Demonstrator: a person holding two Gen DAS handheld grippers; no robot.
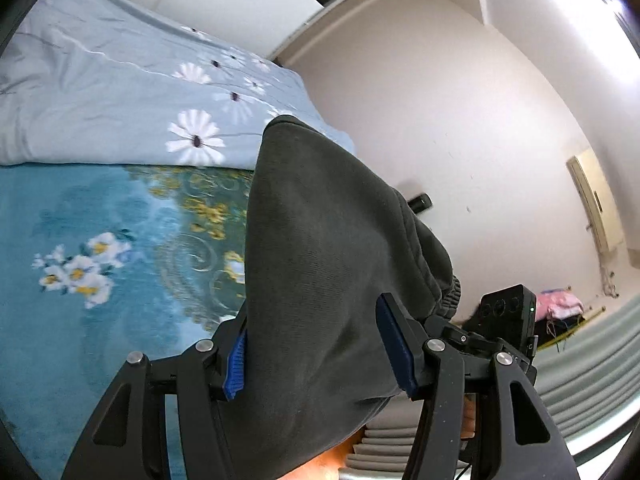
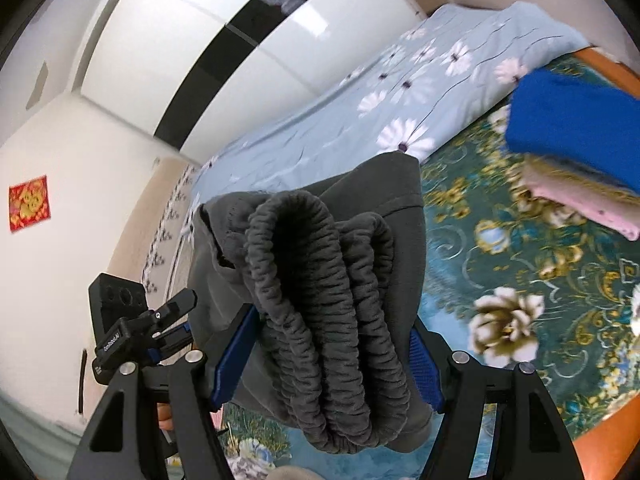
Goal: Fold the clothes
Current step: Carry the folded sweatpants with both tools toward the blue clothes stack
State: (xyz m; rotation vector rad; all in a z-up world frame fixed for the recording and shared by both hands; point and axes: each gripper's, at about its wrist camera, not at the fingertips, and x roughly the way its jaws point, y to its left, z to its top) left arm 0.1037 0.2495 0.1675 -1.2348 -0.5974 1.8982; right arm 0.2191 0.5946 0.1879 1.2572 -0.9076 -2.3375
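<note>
A folded dark grey garment (image 1: pixel 320 240) with an elastic ribbed waistband (image 2: pixel 320 300) is held up above the bed by both grippers. My left gripper (image 1: pixel 316 352) is shut on the garment's plain folded end. My right gripper (image 2: pixel 332 356) is shut on the bunched waistband end. The garment fills the middle of both views and hides what lies under it. The other gripper's black body (image 1: pixel 508 320) shows at the right of the left wrist view, and it also shows in the right wrist view (image 2: pixel 120 320) at the left.
The bed has a teal floral sheet (image 1: pixel 80 240) and a light blue daisy quilt (image 1: pixel 120 92) at the back. A stack of folded clothes, blue (image 2: pixel 576 136) over pink (image 2: pixel 580 204), lies on the sheet at the right. White walls and a wardrobe (image 2: pixel 200 60) surround the bed.
</note>
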